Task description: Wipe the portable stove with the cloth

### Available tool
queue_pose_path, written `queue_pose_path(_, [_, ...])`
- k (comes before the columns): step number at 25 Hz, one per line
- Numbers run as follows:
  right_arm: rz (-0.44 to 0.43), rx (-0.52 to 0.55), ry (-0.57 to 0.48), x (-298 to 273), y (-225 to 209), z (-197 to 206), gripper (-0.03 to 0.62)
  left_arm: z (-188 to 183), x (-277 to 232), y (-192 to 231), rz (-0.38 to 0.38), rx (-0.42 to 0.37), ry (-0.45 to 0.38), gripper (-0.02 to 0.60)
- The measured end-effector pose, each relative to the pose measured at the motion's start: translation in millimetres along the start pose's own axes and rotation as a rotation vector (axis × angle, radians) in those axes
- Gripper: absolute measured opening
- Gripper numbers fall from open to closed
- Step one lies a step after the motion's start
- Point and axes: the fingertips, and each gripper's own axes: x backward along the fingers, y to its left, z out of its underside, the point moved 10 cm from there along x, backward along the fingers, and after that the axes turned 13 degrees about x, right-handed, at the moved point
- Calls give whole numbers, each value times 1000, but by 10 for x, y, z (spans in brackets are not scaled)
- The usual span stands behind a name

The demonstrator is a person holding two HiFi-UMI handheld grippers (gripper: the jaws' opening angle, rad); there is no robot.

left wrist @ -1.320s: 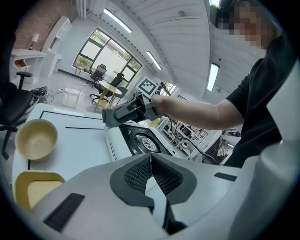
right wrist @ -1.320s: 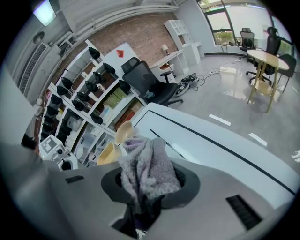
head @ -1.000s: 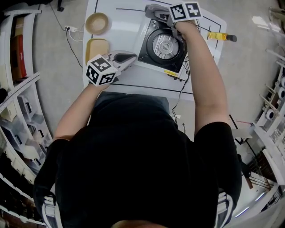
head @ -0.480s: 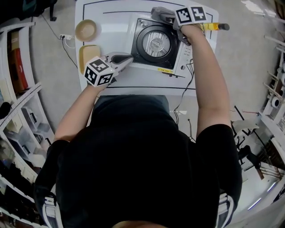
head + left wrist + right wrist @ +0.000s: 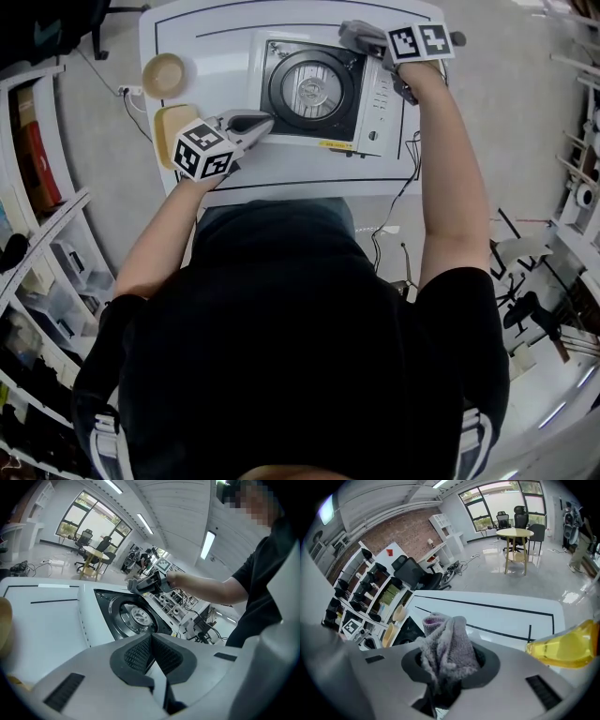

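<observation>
While clamping the cloth (image 5: 443, 644) in the right gripper (image 5: 449, 665), press onto the stove (image 5: 309, 89) below its jaws, bracing with the closed, empty left gripper (image 5: 151, 656).

White table carrying a stove and dishes
The table (image 5: 234, 42), marked with black lines, is bearing a portable stove (image 5: 378, 94) near its middle. A round bowl (image 5: 164, 75) and a tan dish (image 5: 170, 122) are sitting to the left, and a yellow bottle (image 5: 567, 646) is lying on the right.
</observation>
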Motion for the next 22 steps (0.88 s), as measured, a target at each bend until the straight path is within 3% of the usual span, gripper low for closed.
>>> queue_pose_path(6, [54, 10, 21, 206, -133, 184, 114, -16, -51, 14, 6, -2, 3, 25])
queue_pose_path(13, [168, 136, 86, 373, -92, 203, 114, -44, -63, 16, -11, -26, 16, 25])
queue_pose_path(18, [350, 332, 127, 515, 78, 145, 112, -83, -21, 33, -22, -31, 10, 25])
queue_pose_path(22, [550, 596, 225, 502, 226, 168, 112, -45, -20, 19, -24, -32, 15, 25])
